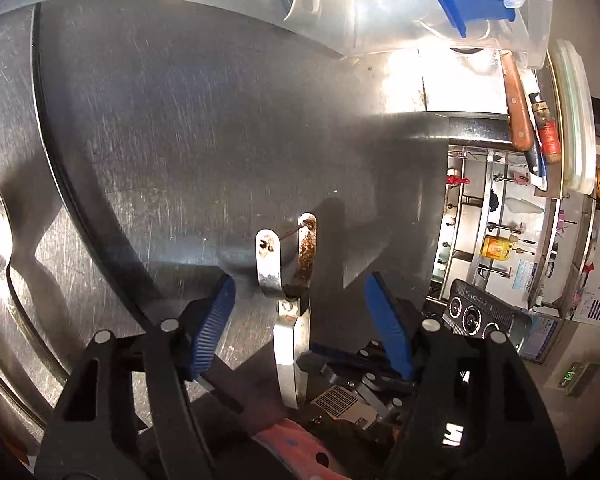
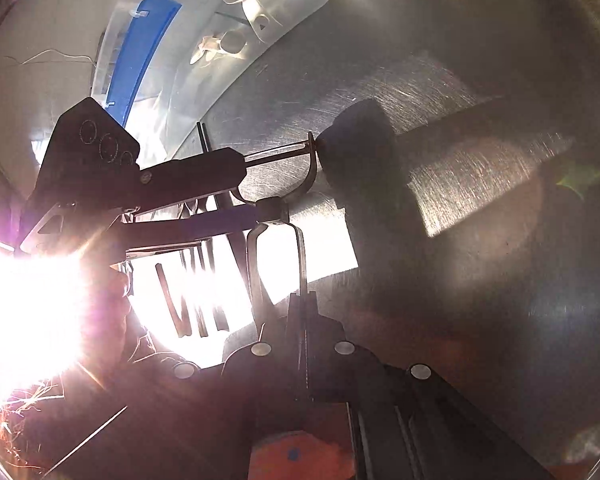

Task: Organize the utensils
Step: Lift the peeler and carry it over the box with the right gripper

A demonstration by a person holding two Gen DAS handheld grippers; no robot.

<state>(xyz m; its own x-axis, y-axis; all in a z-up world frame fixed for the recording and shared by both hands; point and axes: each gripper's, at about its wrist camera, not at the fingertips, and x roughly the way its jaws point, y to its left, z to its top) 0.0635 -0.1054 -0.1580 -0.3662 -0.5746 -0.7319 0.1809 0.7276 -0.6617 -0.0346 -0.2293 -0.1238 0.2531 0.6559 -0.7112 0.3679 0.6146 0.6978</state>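
The jaws of the left gripper (image 1: 299, 280) stand spread in the left wrist view, one blue pad on each side of a Y-shaped peeler (image 1: 269, 264) and neither pad touching it. The peeler's two arms, one of them rust-spotted, point away from the camera above the steel worktop (image 1: 180, 120). Its looped metal handle runs down toward the bottom of the frame, where the right gripper (image 1: 312, 354) comes in from the right and meets it. The left jaws look lined up to take the peeler's head once they close, probably for a hand-over. Far off at the upper right, a clear plastic container (image 1: 380, 12) and wooden-handled knives (image 1: 518, 120) lie at the worktop's edge, possibly where utensils are being gathered.

The right wrist view settles what the left one leaves half hidden. The right jaws are pressed together on the end of the peeler's handle, holding the tool up off the worktop with its blade bar at the top. The left gripper reaches in from the left, dark against strong glare, its fingers flanking the peeler's head. I cannot tell here whether the lower blue finger (image 2: 220, 220) touches the neck. The knives are out of this view, and only the container's pale wall shows.
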